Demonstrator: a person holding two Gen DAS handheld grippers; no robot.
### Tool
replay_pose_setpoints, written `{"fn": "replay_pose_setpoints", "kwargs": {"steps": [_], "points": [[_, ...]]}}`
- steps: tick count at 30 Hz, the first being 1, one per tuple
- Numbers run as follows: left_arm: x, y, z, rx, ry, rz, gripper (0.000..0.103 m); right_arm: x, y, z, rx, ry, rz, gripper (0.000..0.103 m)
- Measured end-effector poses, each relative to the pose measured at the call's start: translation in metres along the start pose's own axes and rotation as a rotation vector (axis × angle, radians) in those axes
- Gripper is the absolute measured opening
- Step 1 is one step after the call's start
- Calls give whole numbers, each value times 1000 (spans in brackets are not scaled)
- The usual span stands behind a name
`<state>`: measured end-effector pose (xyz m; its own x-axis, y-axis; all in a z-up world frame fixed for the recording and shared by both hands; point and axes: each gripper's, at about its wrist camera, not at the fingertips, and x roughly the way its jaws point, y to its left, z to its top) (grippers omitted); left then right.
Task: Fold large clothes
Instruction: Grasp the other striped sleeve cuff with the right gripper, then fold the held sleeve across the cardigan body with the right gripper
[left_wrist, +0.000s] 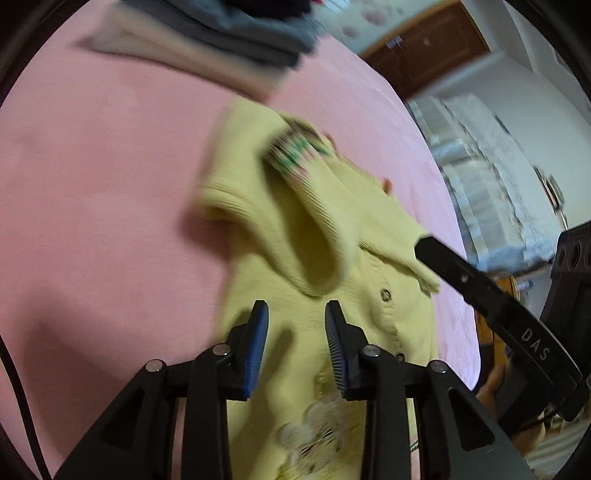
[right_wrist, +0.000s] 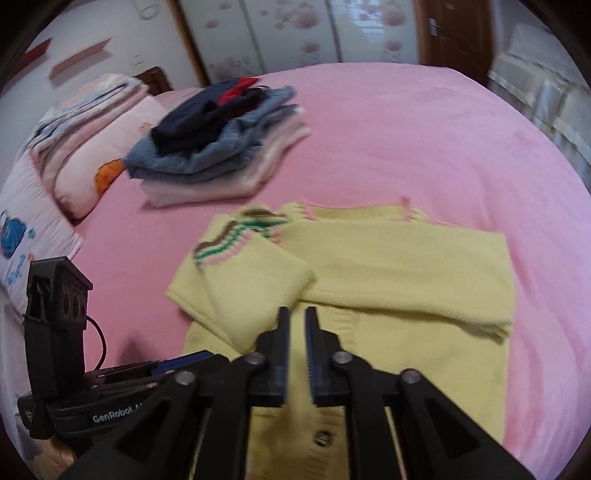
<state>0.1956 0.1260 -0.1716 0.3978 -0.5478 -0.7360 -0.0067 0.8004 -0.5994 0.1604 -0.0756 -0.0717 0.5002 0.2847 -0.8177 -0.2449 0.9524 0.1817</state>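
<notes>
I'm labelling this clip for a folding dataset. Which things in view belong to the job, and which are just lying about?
Part of the job:
- yellow knit cardigan, sleeves folded in
- left gripper, open above it
- right gripper, open above it
- stack of folded clothes

Just lying about:
- pillows
- pink bedspread, the work surface
- flowered wardrobe doors

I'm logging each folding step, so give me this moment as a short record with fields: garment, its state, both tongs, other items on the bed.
garment: yellow knit cardigan
state: lying on the pink bed cover, both sleeves folded across the body
left tongs: open, nothing between them, above the cardigan
right tongs: open, narrow gap, empty
other items: stack of folded clothes, pillows
</notes>
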Motion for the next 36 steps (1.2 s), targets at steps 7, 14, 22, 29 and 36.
{"fn": "replay_pose_setpoints", "kwargs": {"steps": [7, 14, 22, 29, 36], "points": [[-33, 33, -5, -93, -68, 46, 30, 38, 71, 34, -244, -24, -2, 45], [-23, 40, -6, -119, -32, 62, 31, 108, 83, 32, -332, 165, -139, 7], [-37, 47, -23, -70, -8, 36, 31, -26, 4, 47, -106, -124, 54, 8], [-12, 28, -15, -22, 20, 41, 31, -11, -73, -22, -46, 114, -56, 44], [-20, 24, -9, -4, 1, 75, 31, 7, -129, -26, 190, 131, 52, 44]]}}
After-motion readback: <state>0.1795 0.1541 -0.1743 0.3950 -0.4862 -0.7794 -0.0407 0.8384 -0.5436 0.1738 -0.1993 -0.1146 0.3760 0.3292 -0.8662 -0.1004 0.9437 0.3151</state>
